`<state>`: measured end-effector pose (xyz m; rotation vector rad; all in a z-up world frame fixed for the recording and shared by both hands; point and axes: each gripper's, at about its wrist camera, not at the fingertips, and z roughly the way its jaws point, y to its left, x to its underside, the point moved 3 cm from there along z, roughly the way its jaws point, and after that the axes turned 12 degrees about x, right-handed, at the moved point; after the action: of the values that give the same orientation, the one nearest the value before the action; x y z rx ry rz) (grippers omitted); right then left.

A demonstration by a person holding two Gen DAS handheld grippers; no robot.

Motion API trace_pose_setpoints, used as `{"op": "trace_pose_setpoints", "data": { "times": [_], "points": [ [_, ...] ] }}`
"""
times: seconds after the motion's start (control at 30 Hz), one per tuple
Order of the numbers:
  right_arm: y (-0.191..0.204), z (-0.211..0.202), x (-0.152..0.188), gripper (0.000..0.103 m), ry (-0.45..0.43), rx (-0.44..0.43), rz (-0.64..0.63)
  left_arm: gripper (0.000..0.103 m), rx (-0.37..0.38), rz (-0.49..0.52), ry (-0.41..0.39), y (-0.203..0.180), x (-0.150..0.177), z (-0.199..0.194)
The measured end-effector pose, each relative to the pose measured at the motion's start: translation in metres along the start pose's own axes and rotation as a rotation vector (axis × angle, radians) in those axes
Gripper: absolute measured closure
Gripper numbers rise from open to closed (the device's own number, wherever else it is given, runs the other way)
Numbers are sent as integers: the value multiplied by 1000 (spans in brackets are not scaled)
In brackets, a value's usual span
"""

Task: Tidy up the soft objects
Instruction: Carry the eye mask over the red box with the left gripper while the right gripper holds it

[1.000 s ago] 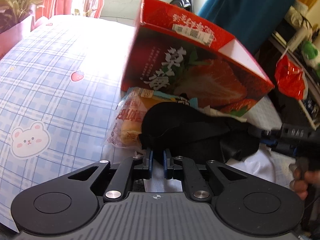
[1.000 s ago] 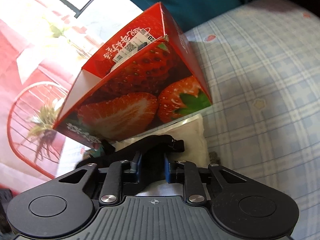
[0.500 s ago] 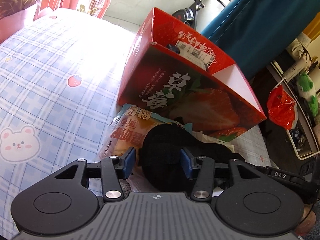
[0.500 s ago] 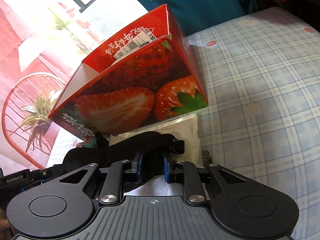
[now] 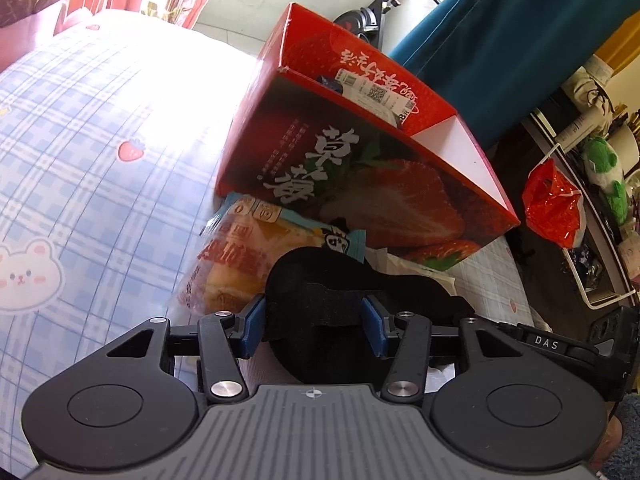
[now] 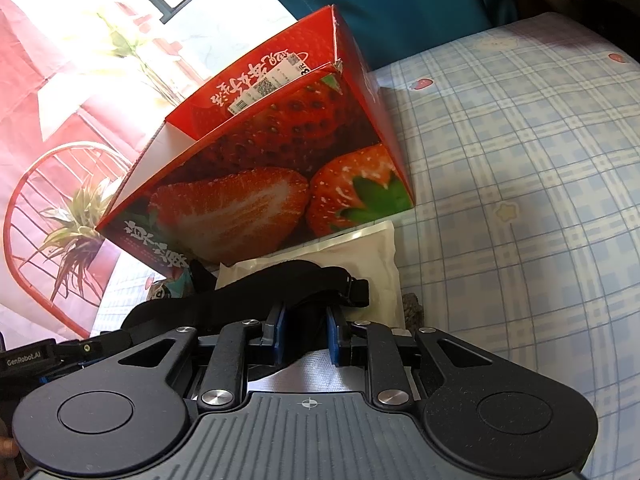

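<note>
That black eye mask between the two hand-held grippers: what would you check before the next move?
1. Right hand-held gripper clamped on the black eye mask: ok, its jaws are pinched on the fabric.
2. Left hand-held gripper gripping: not ok, its jaws stand apart either side of the mask.
3. Strawberry box open on top: ok.
4. Room inside the box: cannot tell.
5. Bread packet and white pouch free of the mask: not ok, the mask lies over them.
</note>
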<state>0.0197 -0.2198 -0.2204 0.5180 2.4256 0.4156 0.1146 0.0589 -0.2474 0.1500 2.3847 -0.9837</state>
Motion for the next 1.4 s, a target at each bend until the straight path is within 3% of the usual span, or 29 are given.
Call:
{"op": "trace_pose_setpoints", "data": {
  "times": [0.13, 0.23, 0.5, 0.77, 0.93, 1.07, 1.4],
  "points": [
    [2, -2, 1, 84, -8, -7, -1, 78, -40, 44, -10, -3, -2, -1],
    [1, -4, 0, 81, -14, -21, 1, 84, -63, 86, -17, -6, -5, -4],
    [0, 5, -6, 65, 5, -72, 31, 84, -99, 152, -8, -7, -9, 1],
    [-8, 20, -18, 64, 17, -108, 117, 84, -110, 199, 9, -10, -11, 7],
    [-11, 24, -24, 69, 3, -108, 138, 84, -112, 209, 10, -12, -12, 10],
    [-11, 25, -25, 78, 2, -100, 122, 84, -110, 203, 8, -10, -11, 9],
    [16, -8, -28, 93, -86, -41, -117, 87, -92, 211, -19, -20, -18, 2]
  ]
}}
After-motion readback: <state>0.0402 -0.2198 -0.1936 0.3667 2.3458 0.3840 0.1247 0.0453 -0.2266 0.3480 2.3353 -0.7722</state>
